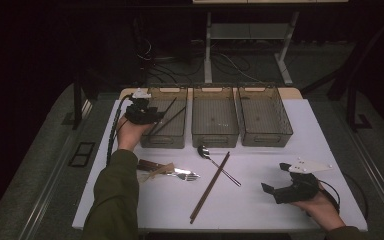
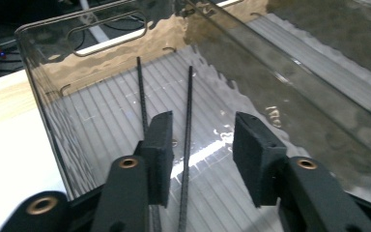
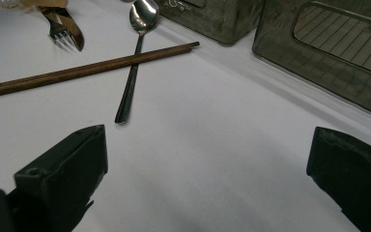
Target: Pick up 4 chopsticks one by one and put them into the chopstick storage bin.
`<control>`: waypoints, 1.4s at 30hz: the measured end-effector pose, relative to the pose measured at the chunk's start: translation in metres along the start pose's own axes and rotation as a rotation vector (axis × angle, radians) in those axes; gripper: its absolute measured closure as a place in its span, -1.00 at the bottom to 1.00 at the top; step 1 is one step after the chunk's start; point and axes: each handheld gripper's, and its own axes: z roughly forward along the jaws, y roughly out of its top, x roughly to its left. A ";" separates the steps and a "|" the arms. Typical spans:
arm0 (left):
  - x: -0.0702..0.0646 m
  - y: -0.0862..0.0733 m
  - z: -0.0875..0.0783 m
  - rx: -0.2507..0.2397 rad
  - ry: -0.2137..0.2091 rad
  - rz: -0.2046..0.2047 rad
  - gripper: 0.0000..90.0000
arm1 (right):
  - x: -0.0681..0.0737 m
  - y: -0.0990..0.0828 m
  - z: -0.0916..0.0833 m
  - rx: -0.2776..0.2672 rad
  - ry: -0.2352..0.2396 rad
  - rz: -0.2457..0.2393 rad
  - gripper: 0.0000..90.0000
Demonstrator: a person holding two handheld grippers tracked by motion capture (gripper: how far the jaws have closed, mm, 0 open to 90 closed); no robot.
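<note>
White tabletop carries three clear bins in a row along its far edge. Over the leftmost bin the left claw hangs with its jaws parted, pressing on nothing; two thin black chopsticks lie in that bin, one running up between the pads. Near the front right, the right claw rests wide open and empty. Between them lie a spoon, a brown chopstick pair, a fork.

Three bins stand in a row at the far edge of the tabletop. Two thin chopsticks lie in the left bin. Before the bins, a spoon crosses a chopstick pair; a fork lies left of them.
</note>
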 end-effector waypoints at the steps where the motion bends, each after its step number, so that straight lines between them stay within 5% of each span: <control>1: -0.001 0.001 -0.002 -0.005 -0.009 0.002 0.21 | 0.000 0.000 0.000 -0.001 0.000 0.000 -0.98; 11: -0.014 0.005 -0.026 -0.037 -0.087 0.004 -0.04 | 0.000 0.000 0.000 0.000 -0.001 -0.002 -0.98; 21: -0.034 -0.008 -0.046 -0.052 -0.137 0.006 -0.22 | 0.001 0.000 0.000 0.002 -0.002 -0.001 -0.98; 42: -0.085 -0.048 -0.070 -0.070 -0.150 0.053 -0.51 | 0.001 0.000 0.001 0.004 -0.005 0.001 -0.98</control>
